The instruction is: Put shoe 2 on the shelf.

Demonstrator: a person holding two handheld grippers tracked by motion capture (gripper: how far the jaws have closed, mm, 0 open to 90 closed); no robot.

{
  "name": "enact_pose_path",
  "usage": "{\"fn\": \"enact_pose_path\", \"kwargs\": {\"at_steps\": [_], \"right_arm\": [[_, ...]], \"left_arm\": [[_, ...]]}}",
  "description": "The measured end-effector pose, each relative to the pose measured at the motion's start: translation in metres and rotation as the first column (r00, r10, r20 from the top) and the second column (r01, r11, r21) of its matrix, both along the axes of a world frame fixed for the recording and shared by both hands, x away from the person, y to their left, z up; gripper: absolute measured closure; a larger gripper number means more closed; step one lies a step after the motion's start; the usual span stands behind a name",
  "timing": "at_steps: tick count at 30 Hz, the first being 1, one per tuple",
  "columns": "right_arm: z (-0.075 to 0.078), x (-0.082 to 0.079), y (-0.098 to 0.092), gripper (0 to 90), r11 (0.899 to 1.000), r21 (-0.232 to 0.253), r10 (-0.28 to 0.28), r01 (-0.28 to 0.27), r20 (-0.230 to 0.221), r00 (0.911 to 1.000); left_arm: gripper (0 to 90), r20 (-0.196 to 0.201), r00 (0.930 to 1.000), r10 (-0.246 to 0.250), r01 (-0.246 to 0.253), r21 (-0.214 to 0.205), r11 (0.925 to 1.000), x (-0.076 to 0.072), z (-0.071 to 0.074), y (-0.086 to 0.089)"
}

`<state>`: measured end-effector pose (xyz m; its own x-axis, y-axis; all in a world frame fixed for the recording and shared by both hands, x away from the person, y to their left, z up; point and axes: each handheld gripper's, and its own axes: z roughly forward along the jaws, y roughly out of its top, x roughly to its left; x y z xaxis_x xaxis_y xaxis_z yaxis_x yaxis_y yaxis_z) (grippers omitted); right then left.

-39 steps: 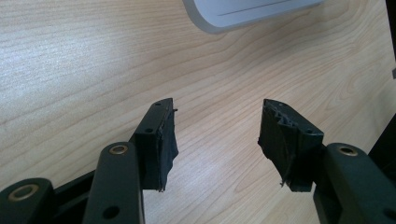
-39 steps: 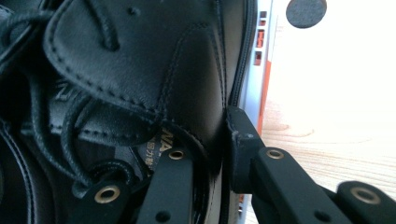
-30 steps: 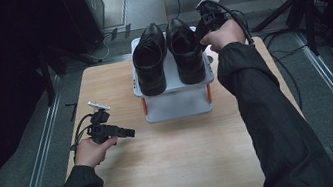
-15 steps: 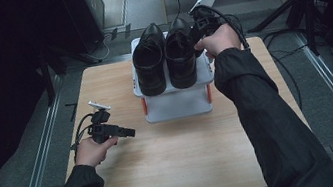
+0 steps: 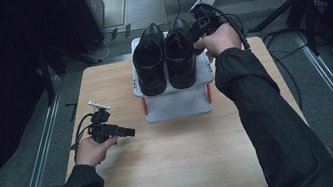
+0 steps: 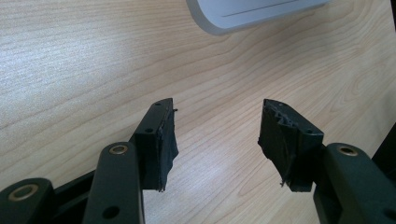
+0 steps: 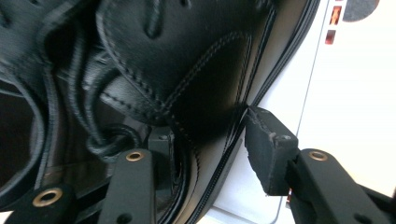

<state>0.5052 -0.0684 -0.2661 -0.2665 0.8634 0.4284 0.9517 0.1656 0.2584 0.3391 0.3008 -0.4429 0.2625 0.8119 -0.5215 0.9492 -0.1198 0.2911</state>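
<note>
Right gripper (image 5: 195,38) held at the far right corner of the white plastic shoe stand (image 5: 176,104), jaws astride the side wall of the right-hand black leather lace-up shoe (image 5: 180,58), one jaw inside the shoe opening, the other outside against the welt; jaws just been opening, pads no longer pressing, leather between them but loose. In the right gripper view, outer pad (image 7: 268,149) just off the shoe's edge, white stand top showing beyond it. Right-hand shoe resting on top of the stand, toe toward the person, touching the matching left-hand black leather shoe (image 5: 150,60) beside it. Stand set at the far middle of the light wooden table (image 5: 175,163). Left gripper (image 5: 130,131) held low, well to the near left of the stand, pointing toward it, jaws standing wide apart with nothing but bare tabletop between them; stand's rounded corner (image 6: 252,14) visible ahead in the left gripper view.
</note>
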Motion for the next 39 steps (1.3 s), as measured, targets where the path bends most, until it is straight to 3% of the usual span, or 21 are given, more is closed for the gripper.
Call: {"fn": "enact_pose_path", "kwargs": {"at_steps": [3,13,16,25,30,32,34,39], "right_arm": [[0.002,0.0,-0.002,55.1,1.0,0.013,0.002,-0.002,-0.015,0.9999],[0.017,-0.005,-0.011,54.2,0.999,0.041,0.015,-0.015,0.009,0.9998],[0.024,-0.008,-0.014,54.1,0.998,0.03,0.045,-0.046,0.032,0.9985],[0.038,-0.018,-0.029,53.2,0.997,0.04,0.07,-0.072,0.044,0.9965],[0.037,-0.025,-0.04,53.8,0.996,0.033,0.081,-0.083,0.057,0.9951],[0.035,-0.028,-0.044,53.8,0.993,0.067,0.089,-0.092,0.052,0.9947],[0.031,-0.03,-0.047,53.8,0.994,0.052,0.093,-0.097,0.059,0.9939],[0.021,-0.037,-0.058,53.0,0.991,0.087,0.1,-0.105,0.053,0.9935]], "left_arm": [[45.1,0.003,1.0,-0.001,0.001,0.002,1.0,0.0,0.0,-0.001],[45.1,0.003,1.0,-0.002,0.002,0.006,1.0,-0.001,0.0,-0.001],[45.1,0.004,1.0,-0.001,0.001,0.006,1.0,-0.001,0.0,-0.001],[44.8,0.007,1.0,-0.003,0.003,0.01,0.9999,0.001,-0.001,-0.001],[44.4,0.011,0.9999,-0.001,0.0,0.019,0.9998,0.002,0.0,-0.001],[44.1,0.012,0.9999,0.003,-0.004,0.022,0.9998,0.002,-0.001,-0.002],[43.9,0.014,0.9999,-0.007,0.007,0.026,0.9996,0.003,-0.001,-0.002],[43.7,0.015,0.9999,-0.004,0.004,0.024,0.9997,0.003,-0.002,-0.001]]}}
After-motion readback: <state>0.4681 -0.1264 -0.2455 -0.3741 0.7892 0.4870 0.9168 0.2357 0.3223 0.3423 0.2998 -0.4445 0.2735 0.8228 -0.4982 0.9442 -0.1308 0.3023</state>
